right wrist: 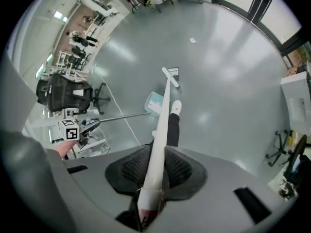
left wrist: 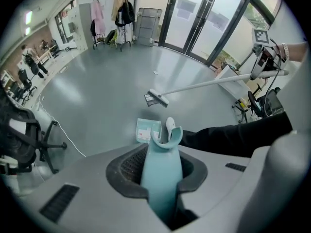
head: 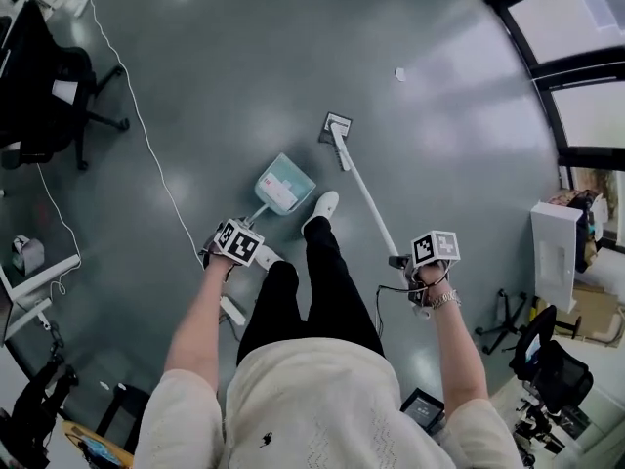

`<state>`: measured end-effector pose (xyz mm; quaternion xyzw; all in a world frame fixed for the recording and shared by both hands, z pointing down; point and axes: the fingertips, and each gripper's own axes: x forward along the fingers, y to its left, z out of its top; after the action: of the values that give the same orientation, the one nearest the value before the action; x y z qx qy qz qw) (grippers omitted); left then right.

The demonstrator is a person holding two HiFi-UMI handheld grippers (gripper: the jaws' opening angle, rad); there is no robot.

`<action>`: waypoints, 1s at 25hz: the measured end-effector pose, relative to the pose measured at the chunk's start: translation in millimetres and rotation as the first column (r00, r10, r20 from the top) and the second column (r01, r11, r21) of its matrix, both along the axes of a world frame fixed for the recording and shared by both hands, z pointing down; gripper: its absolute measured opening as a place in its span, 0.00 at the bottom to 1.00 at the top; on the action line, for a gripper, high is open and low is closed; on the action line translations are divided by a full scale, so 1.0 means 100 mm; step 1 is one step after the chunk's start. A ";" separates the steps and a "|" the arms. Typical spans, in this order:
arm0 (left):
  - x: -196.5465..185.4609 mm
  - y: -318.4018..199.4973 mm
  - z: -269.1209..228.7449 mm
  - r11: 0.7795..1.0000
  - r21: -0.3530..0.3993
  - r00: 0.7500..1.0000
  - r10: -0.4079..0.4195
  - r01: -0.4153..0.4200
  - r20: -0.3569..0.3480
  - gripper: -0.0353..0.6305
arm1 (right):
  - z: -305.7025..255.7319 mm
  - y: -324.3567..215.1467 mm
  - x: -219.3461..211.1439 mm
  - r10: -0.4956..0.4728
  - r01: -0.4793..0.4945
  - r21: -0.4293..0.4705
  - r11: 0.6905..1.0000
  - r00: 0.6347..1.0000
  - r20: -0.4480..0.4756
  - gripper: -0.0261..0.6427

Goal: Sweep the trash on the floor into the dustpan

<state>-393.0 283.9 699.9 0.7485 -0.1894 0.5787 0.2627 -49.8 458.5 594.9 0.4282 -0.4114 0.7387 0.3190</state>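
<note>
A teal dustpan [head: 285, 183] rests on the grey floor in front of my white shoe [head: 323, 205]. Its teal handle [left wrist: 162, 171] is clamped in my left gripper [head: 238, 243], which is shut on it. My right gripper [head: 427, 258] is shut on the white broom handle [head: 366, 194]. The broom head [head: 335, 128] sits on the floor just beyond the dustpan. A small white scrap of trash [head: 399, 74] lies farther out on the floor, well past the broom head; it also shows in the right gripper view as the scrap [right wrist: 193, 40].
A black office chair [head: 49, 91] stands at the left, with a white cable [head: 137, 115] running across the floor toward my left hand. Glass doors [head: 566, 66] and a white cabinet [head: 555, 252] are at the right. A tripod stand [head: 508, 316] sits near my right arm.
</note>
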 end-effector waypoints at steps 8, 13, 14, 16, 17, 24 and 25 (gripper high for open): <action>0.65 -0.58 0.08 0.998 -0.036 0.998 0.045 -0.044 0.047 0.19 | 0.37 -0.69 1.39 0.065 -0.072 -0.065 0.995 0.992 -0.104 0.20; 1.12 -0.91 0.10 0.997 -0.054 0.996 0.060 -0.056 0.073 0.19 | 0.46 -1.00 2.09 0.048 -0.059 -0.095 0.994 0.993 -0.112 0.20; 1.19 -1.02 0.11 0.997 -0.056 0.996 0.055 -0.052 0.071 0.19 | 0.49 -1.07 2.17 0.034 -0.046 -0.101 0.994 0.993 -0.117 0.20; 1.28 -1.19 0.13 0.997 -0.062 0.997 0.038 -0.034 0.069 0.19 | 0.56 -1.21 2.26 -0.005 -0.010 -0.116 0.993 0.992 -0.128 0.20; 1.31 -1.25 0.14 0.997 -0.066 0.997 0.032 -0.028 0.069 0.19 | 0.60 -1.26 2.28 -0.029 0.012 -0.126 0.992 0.991 -0.133 0.20; 1.54 -1.55 0.19 0.995 -0.068 0.995 0.080 -0.076 0.059 0.19 | 0.84 -1.52 2.01 -0.275 0.249 -0.165 0.954 0.948 -0.158 0.20; 1.57 -1.60 0.20 0.995 -0.066 0.995 0.085 -0.081 0.056 0.19 | 0.86 -1.55 1.92 -0.321 0.295 -0.167 0.941 0.934 -0.154 0.20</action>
<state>-235.6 123.7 719.6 0.7296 -0.1474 0.6166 0.2564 142.1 303.9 681.0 0.3994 -0.3900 0.6650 0.4961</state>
